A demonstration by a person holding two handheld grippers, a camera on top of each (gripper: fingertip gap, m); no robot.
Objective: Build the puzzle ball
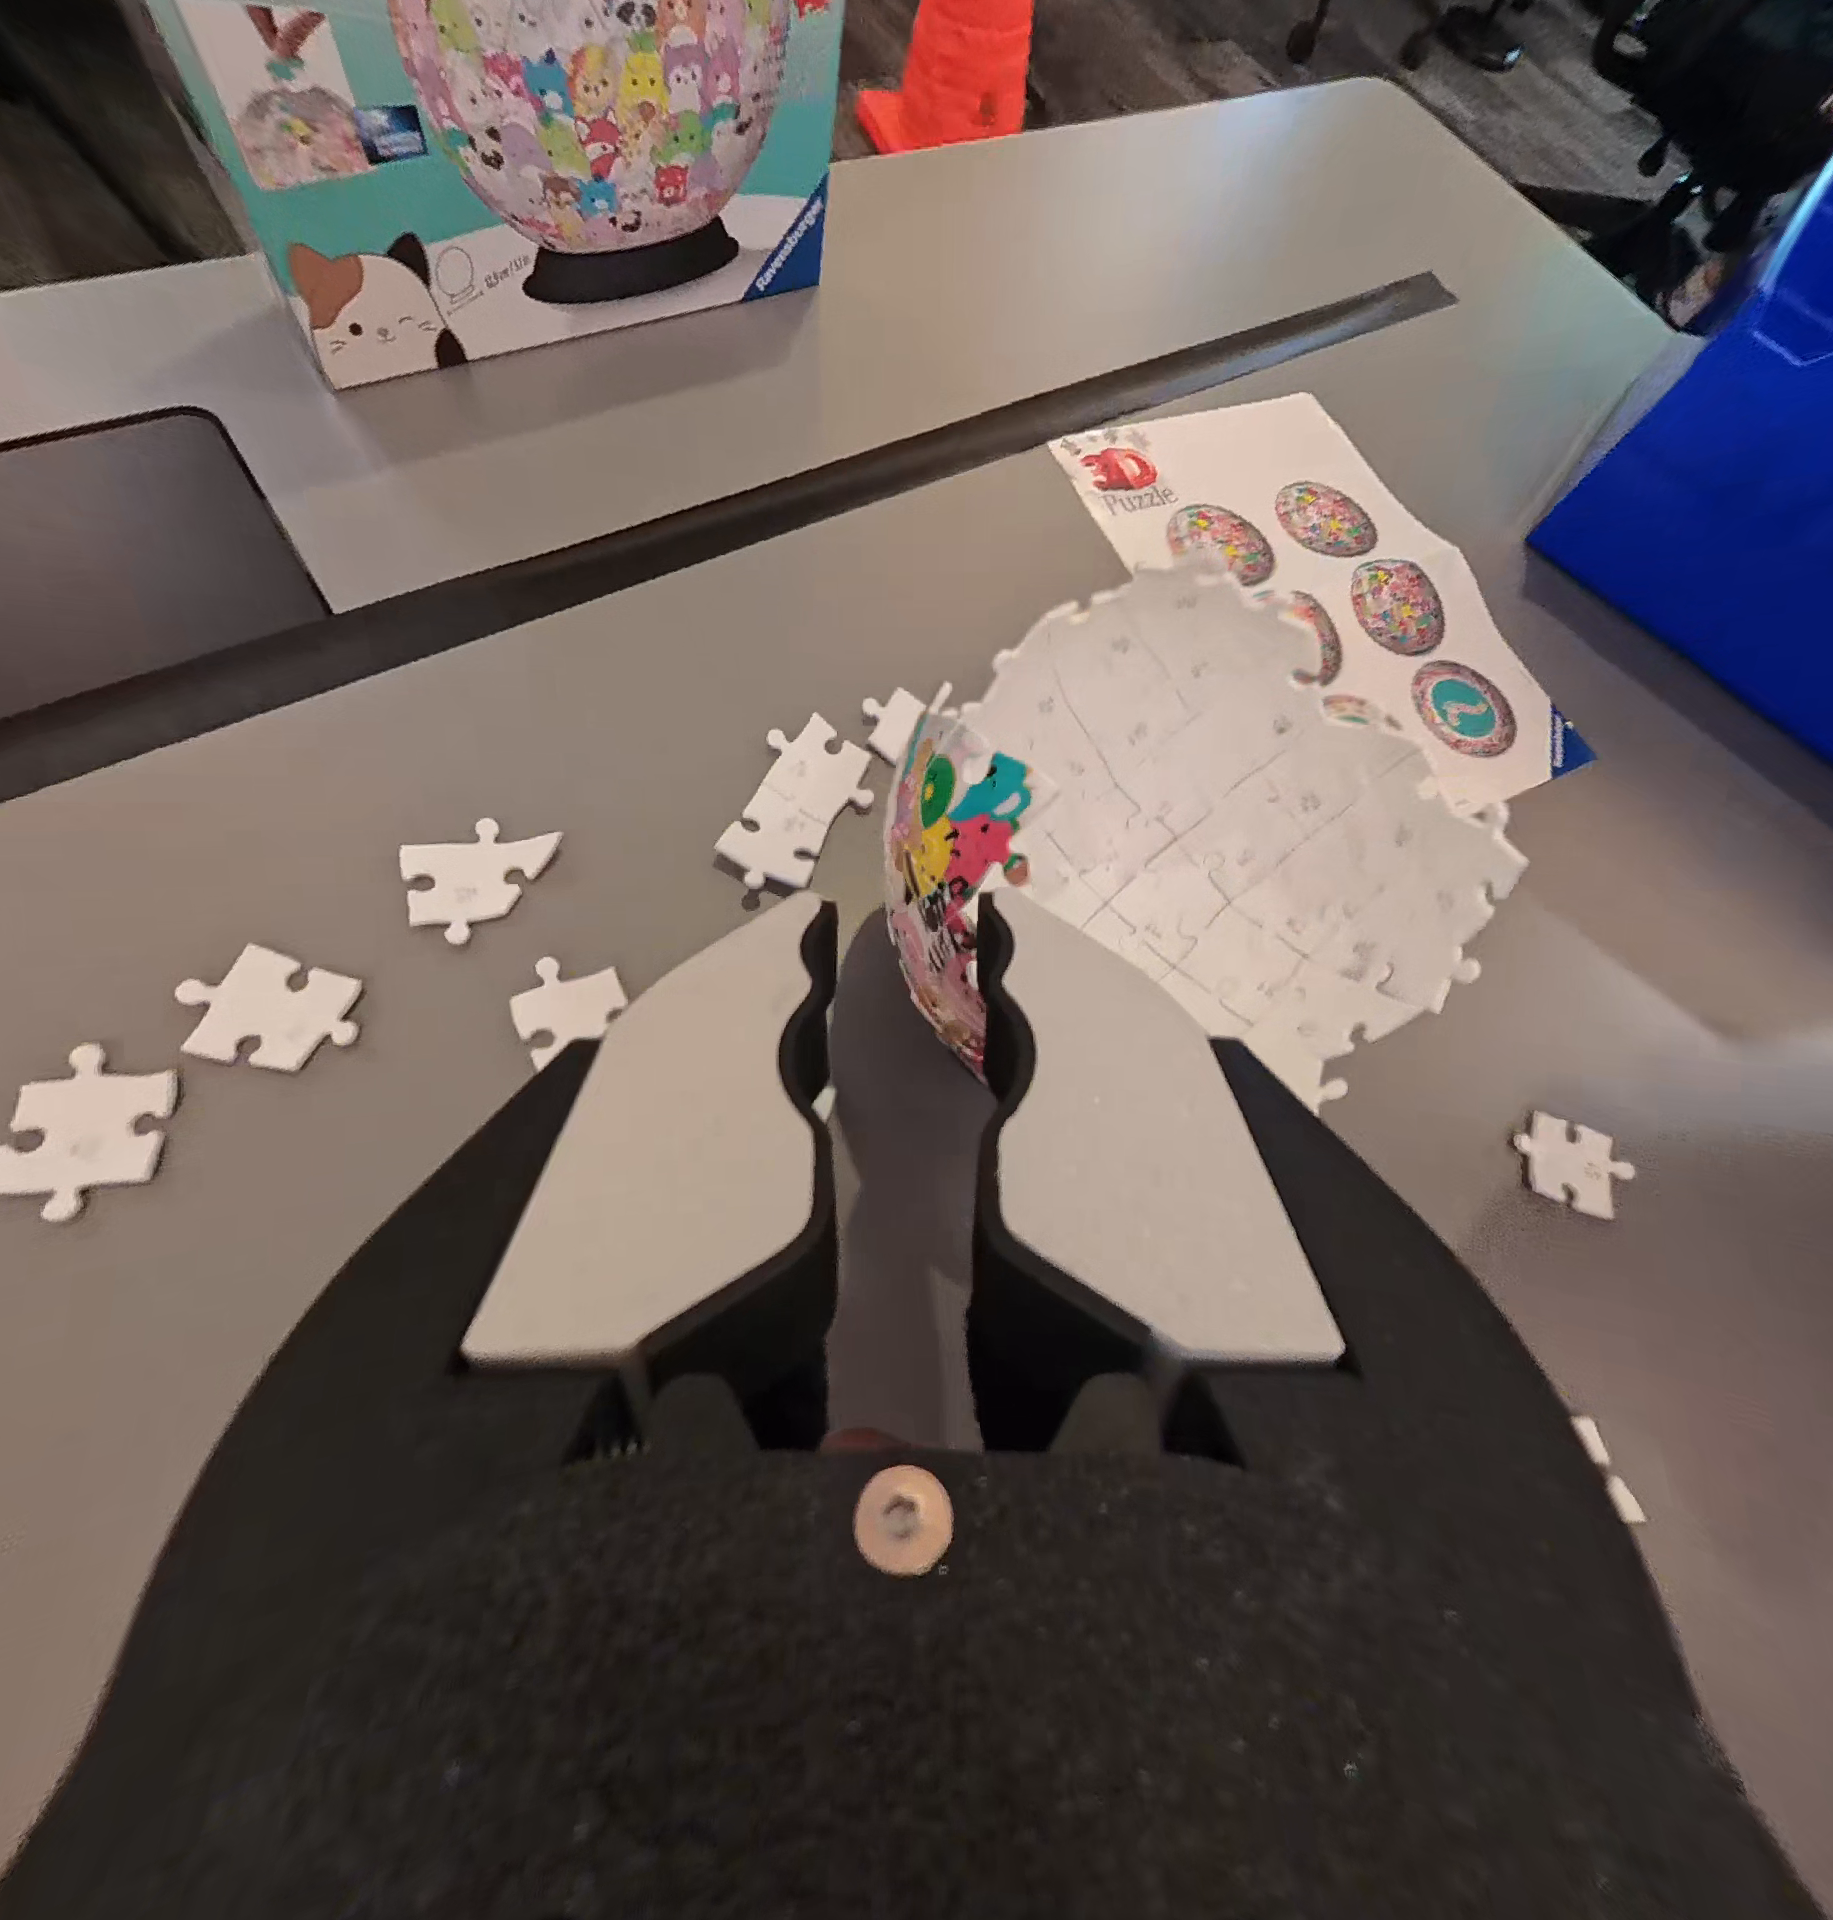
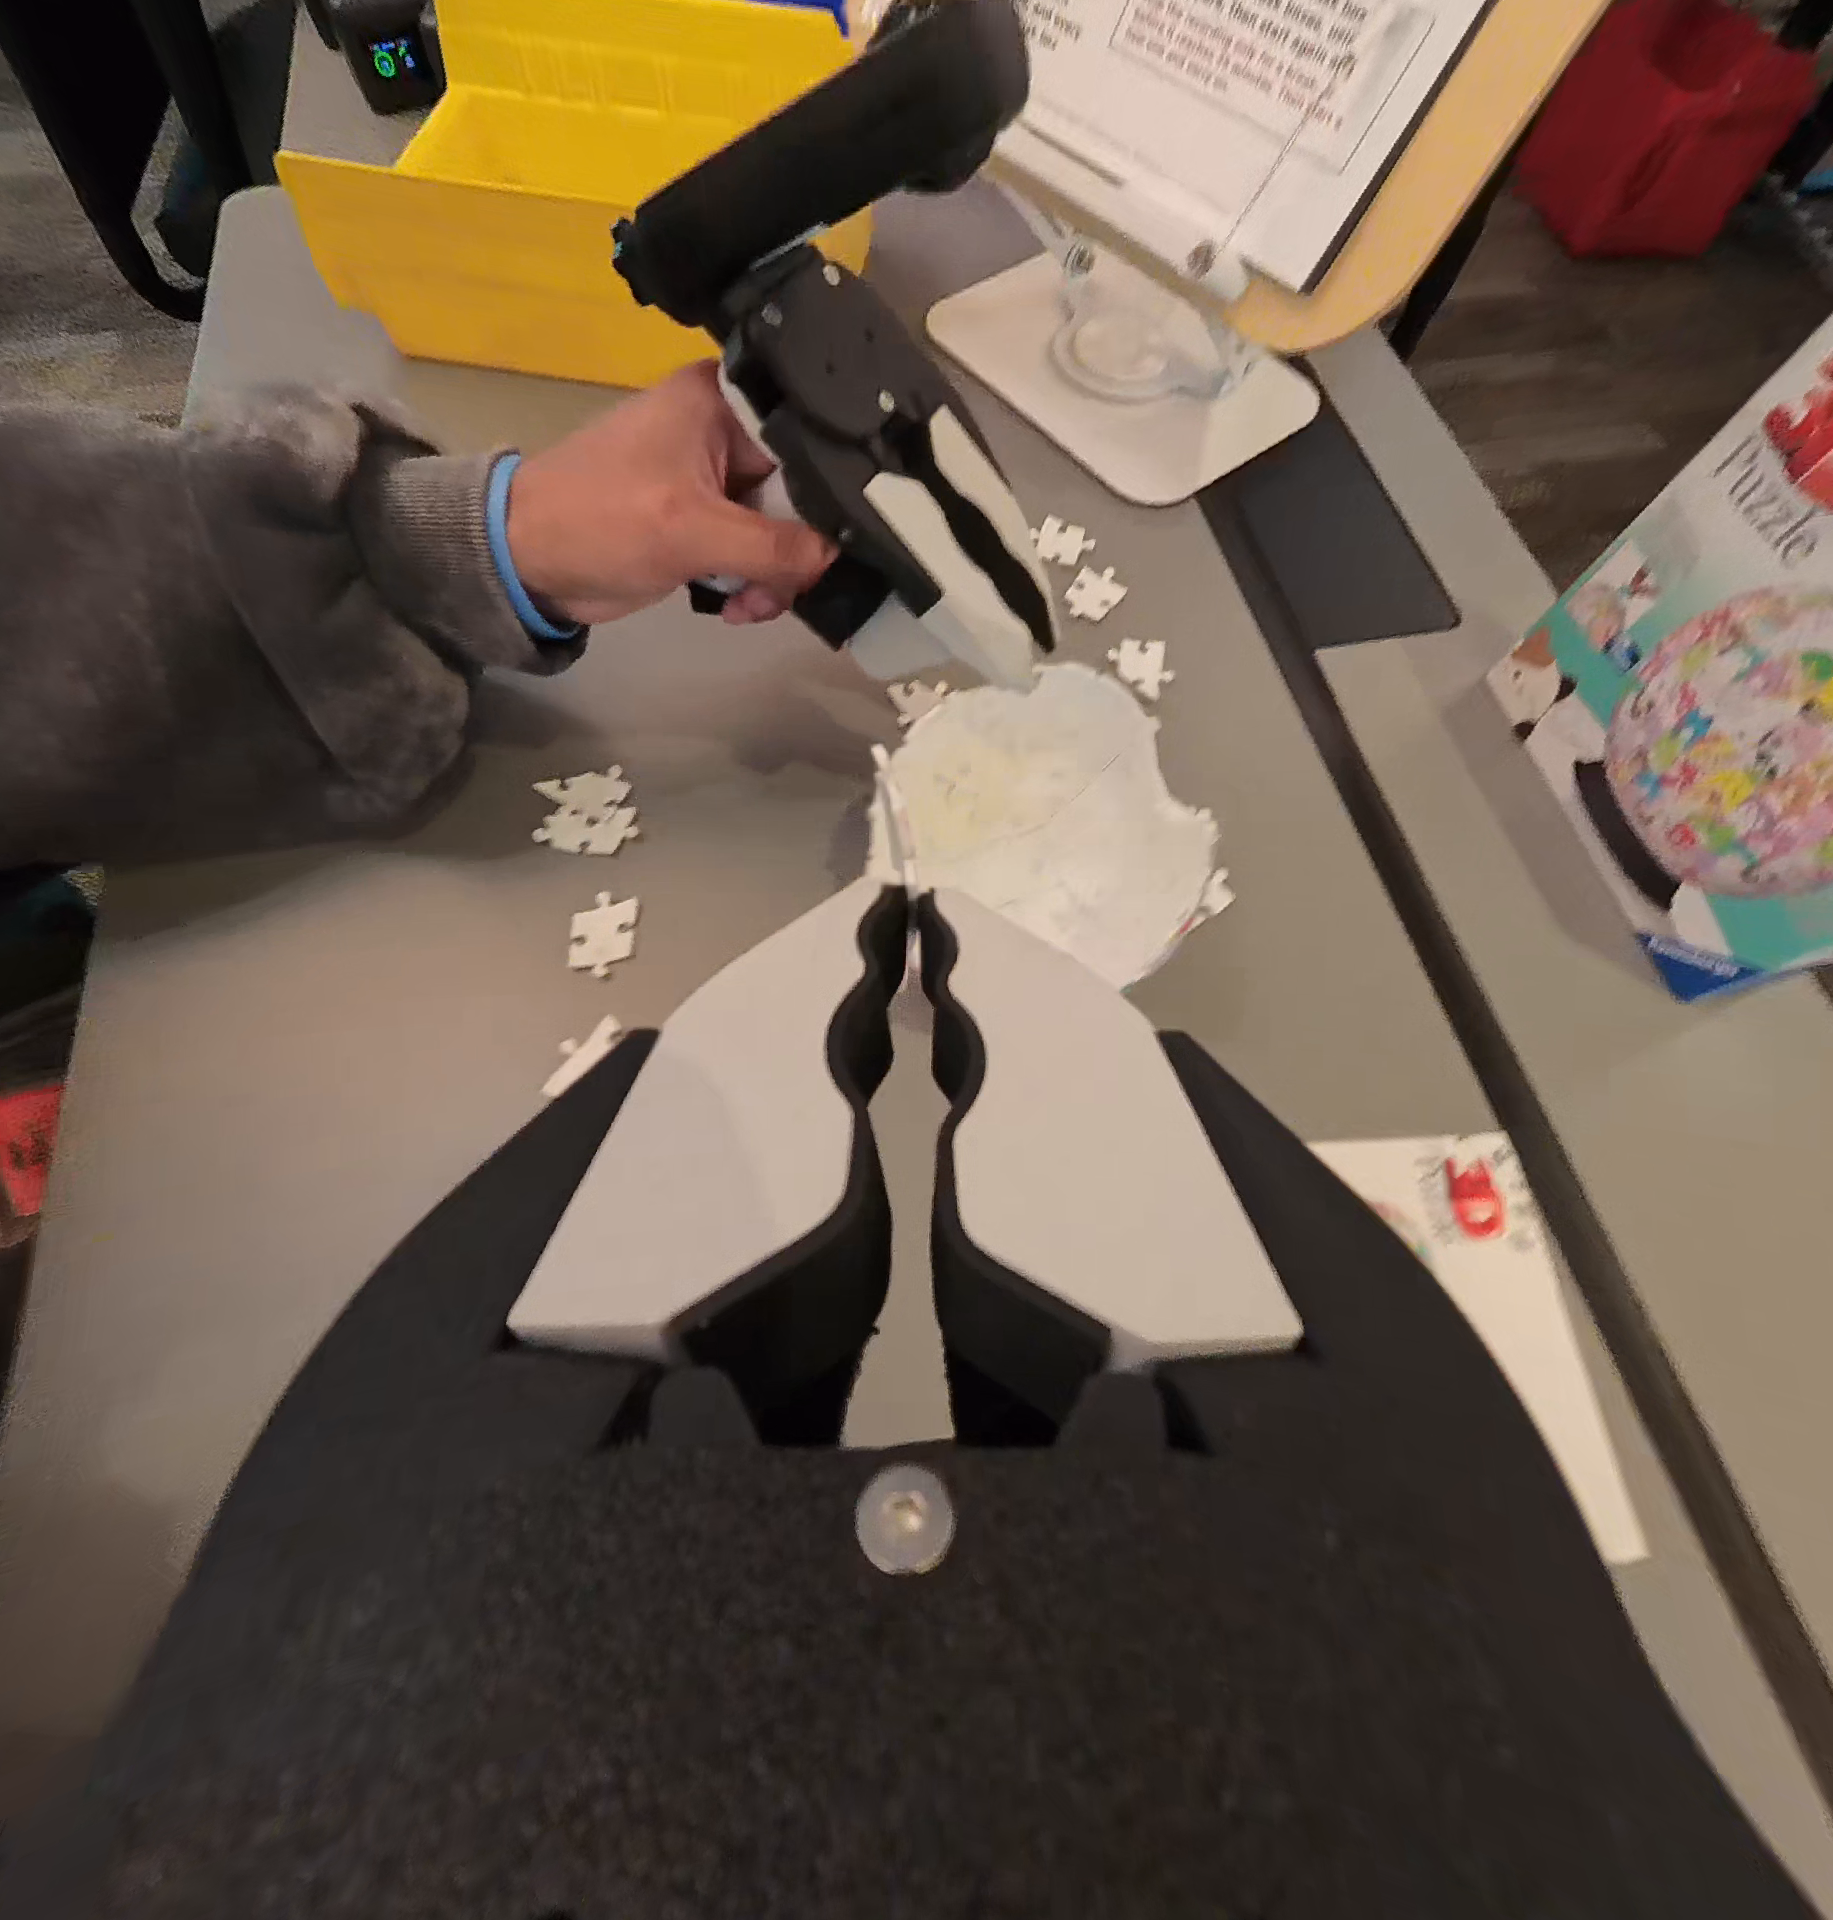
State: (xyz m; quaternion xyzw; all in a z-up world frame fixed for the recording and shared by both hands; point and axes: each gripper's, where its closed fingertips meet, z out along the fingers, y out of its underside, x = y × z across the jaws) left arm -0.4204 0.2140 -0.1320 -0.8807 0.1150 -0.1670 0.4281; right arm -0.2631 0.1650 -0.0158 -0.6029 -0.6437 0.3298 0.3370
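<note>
Both claws grip the half-built puzzle shell [image 1: 1203, 831] on the grey table [image 1: 579, 727], the right claw [image 2: 910, 906] nearly closed on its rim, the left claw [image 1: 907, 920] pinching the opposite edge; light, brittle, best held at the rim.

Puzzle box [image 1: 538, 187] cut off by the top edge in the left wrist view. Blue bin [image 1: 1753, 540] cropped at the right. Instruction sheet [image 1: 1411, 582] partly hidden behind the half-built shell [image 1: 1234, 810]. Right wrist view: shell detail blurred.
</note>
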